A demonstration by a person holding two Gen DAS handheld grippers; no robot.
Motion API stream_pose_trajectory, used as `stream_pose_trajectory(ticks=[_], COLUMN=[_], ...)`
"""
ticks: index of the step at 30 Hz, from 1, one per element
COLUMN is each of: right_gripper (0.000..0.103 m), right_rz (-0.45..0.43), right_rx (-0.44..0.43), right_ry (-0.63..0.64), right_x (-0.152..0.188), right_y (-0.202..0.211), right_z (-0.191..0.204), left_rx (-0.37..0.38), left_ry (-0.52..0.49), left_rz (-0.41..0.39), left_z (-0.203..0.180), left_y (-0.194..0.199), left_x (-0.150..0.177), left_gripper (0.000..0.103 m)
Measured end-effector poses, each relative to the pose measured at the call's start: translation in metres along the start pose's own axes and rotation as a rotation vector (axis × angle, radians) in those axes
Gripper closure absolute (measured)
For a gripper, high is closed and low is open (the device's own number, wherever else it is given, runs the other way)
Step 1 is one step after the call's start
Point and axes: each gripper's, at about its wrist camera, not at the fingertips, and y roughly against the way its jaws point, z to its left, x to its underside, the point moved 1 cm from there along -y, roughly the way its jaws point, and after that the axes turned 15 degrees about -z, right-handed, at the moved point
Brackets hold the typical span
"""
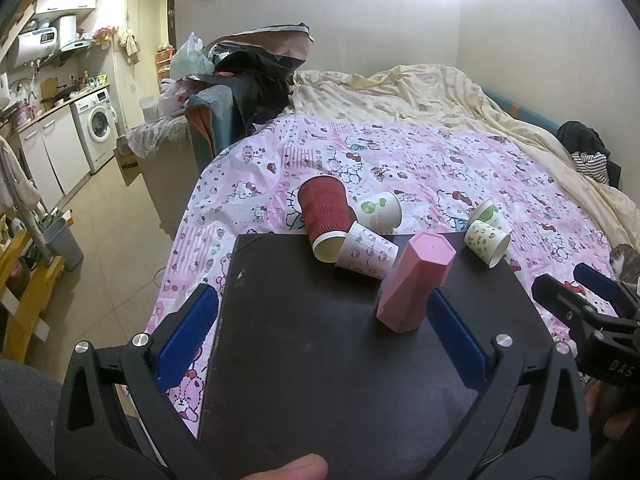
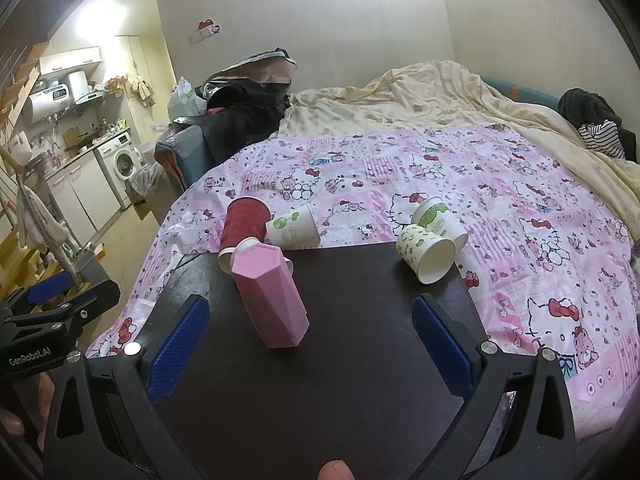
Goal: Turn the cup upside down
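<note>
A pink faceted cup (image 1: 414, 282) stands upside down on a dark board (image 1: 320, 340); it also shows in the right wrist view (image 2: 270, 296). My left gripper (image 1: 320, 320) is open and empty, its right finger just beside the pink cup. My right gripper (image 2: 310, 332) is open and empty, with the pink cup between its fingers but apart from them. A red ribbed cup (image 1: 322, 212) and several white paper cups (image 1: 366, 252) lie on their sides at the board's far edge.
The board rests on a bed covered by a pink Hello Kitty sheet (image 2: 460, 184). Two more paper cups (image 2: 430, 246) lie at the board's far right corner. A cream duvet (image 1: 420, 92) and piled bags (image 1: 256, 68) sit behind. A kitchen is at left.
</note>
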Motion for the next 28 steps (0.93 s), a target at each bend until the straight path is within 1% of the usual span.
stream_pose_trajectory(ticks=[28], right_gripper=[0.000], right_rz=[-0.003], right_rx=[-0.001], right_ry=[0.003], right_x=[-0.0016], right_y=[0.0002], right_z=[0.0016], left_rx=[0.008], left_ry=[0.010], left_rz=[0.008], left_z=[0.0007], left_y=[-0.0011], left_x=[0.0015], left_gripper=[0.000])
